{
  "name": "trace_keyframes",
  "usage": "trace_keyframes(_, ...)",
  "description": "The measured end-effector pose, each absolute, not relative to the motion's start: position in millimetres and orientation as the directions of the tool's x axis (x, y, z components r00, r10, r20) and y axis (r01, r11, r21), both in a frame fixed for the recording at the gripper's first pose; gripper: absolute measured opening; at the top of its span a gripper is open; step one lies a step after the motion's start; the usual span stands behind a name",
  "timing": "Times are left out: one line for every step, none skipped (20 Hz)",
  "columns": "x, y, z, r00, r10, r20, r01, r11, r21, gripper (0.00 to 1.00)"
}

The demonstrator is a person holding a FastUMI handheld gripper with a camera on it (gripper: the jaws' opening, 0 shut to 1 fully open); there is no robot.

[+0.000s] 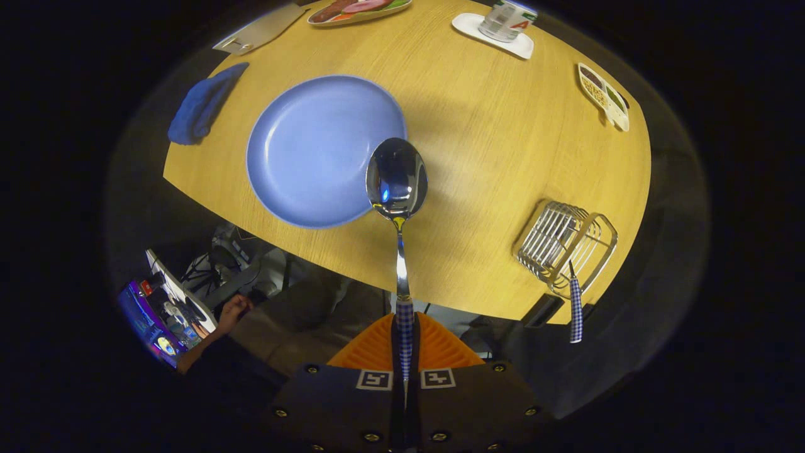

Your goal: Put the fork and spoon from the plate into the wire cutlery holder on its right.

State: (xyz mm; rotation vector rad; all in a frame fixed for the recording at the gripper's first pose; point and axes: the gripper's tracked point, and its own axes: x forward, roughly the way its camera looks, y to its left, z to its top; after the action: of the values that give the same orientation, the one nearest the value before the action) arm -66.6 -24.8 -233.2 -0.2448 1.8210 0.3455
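The tongs (405,352) are pressed together on the checked handle of the spoon (397,182), one finger on each side of it. The spoon stands straight out ahead of them, held above the surface, its shiny bowl hanging over the near right rim of the blue plate (314,151).

Taking the plate as the landmark: it lies bare on the round wooden surface (478,151), close to the near edge. Below it, off the surface edge, a person's hand (231,311) reaches toward a lit screen and a tangle of cables.

To the plate's right, near the surface's edge, stands the wire cutlery holder (563,242). The fork (575,302) is in it, its checked handle sticking out toward the near side.

To the plate's left, a folded blue cloth (201,107) lies on the surface's edge. Beyond the plate on the left, a flat pale board (261,28) rests at the far edge, and next to it a dish of food (358,9), red and green. Beyond the plate on the right, a can (506,19) stands on a white coaster (494,34); it bears a red letter, but I cannot read any whole word on it. Far right of the plate, a small divided tray (604,94) holds brown and green bits.
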Motion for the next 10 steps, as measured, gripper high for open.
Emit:
trace_keyframes(-72, -35, -230, -0.278, 0.015, -0.960, -0.328, 0.938, 0.109, 0.02)
trace_keyframes(-75, -44, -227, -0.282, 0.019, -0.959, -0.315, 0.943, 0.111, 0.02)
trace_keyframes(-79, -56, -224, -0.291, 0.016, -0.957, -0.304, 0.947, 0.108, 0.02)
trace_keyframes(-82, -67, -222, -0.298, 0.015, -0.954, -0.289, 0.952, 0.106, 0.02)
trace_keyframes(-87, -77, -219, -0.312, 0.018, -0.950, -0.274, 0.956, 0.108, 0.02)
trace_keyframes(-93, -83, -215, -0.334, 0.034, -0.942, -0.252, 0.960, 0.124, 0.02)
trace_keyframes(-101, -90, -211, -0.366, 0.060, -0.929, -0.225, 0.963, 0.151, 0.02)
trace_keyframes(-105, -95, -207, -0.397, 0.087, -0.914, -0.196, 0.965, 0.177, 0.02)
trace_keyframes(-108, -103, -203, -0.422, 0.099, -0.901, -0.173, 0.967, 0.188, 0.02)
trace_keyframes(-109, -113, -203, -0.439, 0.097, -0.893, -0.162, 0.969, 0.185, 0.02)
